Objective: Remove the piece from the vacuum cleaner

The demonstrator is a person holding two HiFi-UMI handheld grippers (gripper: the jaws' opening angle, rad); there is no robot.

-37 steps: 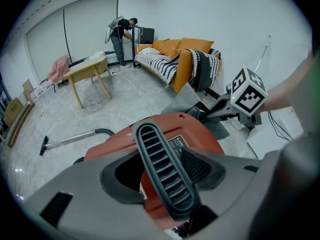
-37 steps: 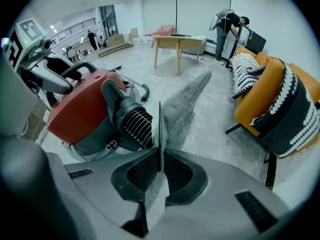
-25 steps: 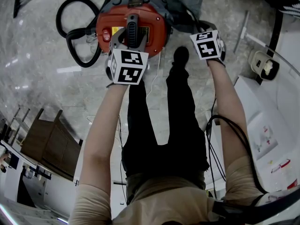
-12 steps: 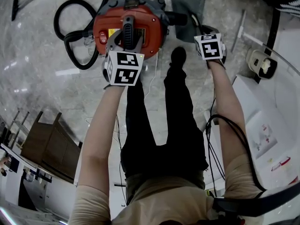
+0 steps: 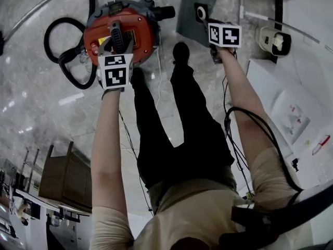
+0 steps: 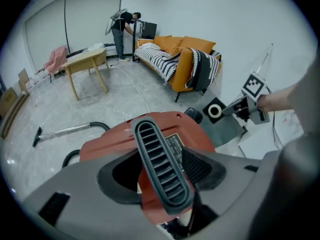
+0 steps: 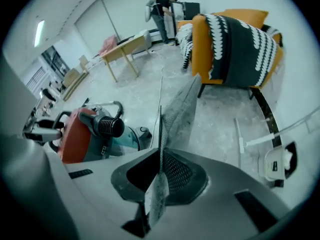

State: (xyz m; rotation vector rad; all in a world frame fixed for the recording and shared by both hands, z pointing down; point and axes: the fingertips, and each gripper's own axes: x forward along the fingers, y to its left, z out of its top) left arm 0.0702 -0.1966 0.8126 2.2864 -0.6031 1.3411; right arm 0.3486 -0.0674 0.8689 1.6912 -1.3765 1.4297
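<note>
Dust bag (image 5: pixel 190 24), grey with a round collar hole, is clamped edge-on between the jaws of your right gripper (image 7: pixel 160 171), apart from the red vacuum cleaner (image 5: pixel 140 33). Your left gripper (image 6: pixel 162 176) has its jaws closed on the cleaner's black ribbed handle (image 6: pixel 155 151).
</note>
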